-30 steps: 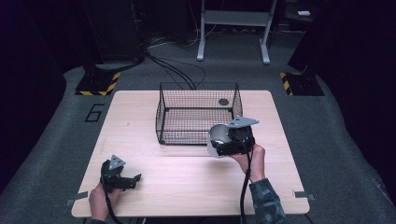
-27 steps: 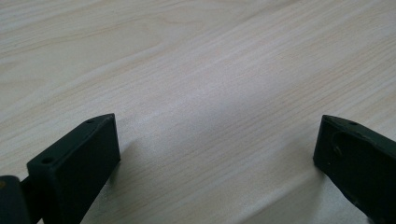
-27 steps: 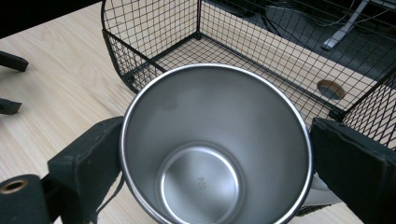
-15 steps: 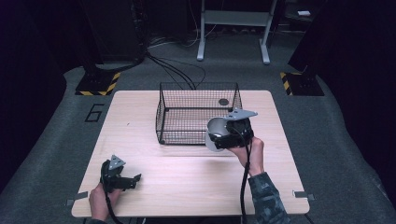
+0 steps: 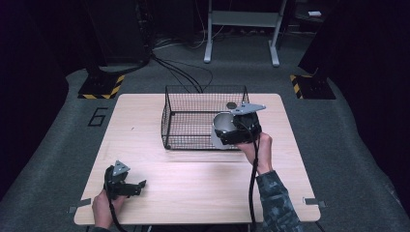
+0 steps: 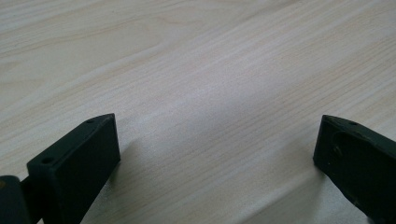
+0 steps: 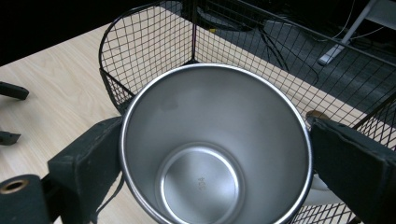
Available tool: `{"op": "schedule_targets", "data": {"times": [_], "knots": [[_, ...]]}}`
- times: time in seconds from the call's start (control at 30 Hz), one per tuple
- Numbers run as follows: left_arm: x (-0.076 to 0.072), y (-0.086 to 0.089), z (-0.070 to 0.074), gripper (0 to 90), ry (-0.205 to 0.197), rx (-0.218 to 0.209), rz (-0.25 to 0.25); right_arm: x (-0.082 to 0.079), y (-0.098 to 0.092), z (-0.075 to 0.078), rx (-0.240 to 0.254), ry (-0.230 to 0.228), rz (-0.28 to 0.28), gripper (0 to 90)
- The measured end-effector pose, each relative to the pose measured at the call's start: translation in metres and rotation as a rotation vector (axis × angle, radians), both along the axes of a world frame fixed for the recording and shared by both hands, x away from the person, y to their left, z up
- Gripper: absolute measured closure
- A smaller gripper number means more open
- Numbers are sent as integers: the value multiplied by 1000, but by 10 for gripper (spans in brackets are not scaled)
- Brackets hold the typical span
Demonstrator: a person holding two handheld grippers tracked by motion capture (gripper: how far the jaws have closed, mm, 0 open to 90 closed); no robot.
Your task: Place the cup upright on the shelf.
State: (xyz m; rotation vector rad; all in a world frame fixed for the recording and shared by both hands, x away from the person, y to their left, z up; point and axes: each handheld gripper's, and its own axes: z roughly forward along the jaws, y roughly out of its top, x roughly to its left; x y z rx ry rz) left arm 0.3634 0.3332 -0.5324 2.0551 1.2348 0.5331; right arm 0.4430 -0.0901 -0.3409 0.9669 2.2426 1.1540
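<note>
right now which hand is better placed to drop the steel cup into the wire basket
Right. The right gripper already holds the steel cup between its jaws at the wire basket's near right corner. The left gripper is open over bare table, well away from the basket.

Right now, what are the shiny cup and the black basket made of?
The cup looks like metal, probably stainless steel: its inside is silvery, with a brushed sheen and a bright rolled rim. The right hand-held gripper clamps it by the sides. The basket looks like thin wire mesh with a dark coating, likely painted or coated metal, since you can see the table straight through its grid.
</note>
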Motion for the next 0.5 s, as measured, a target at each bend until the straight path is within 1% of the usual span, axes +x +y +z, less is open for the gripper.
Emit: {"op": "schedule_targets", "data": {"times": [0.03,0.13,0.17,0.33,0.4,0.5], "knots": [[0,0,0,4,-3,1,3,2,0,2,-9,-6,7,55],[0,0,0,4,-2,0,2,5,2,6,-8,-5,0,55],[0,0,0,4,-2,0,2,7,2,7,-13,-11,6,55],[0,0,0,4,-2,0,2,14,4,10,-13,-8,4,55],[0,0,0,4,-3,1,4,17,5,11,-10,1,-2,56],[0,0,0,4,-3,0,2,22,7,12,-15,-3,1,55]]}}
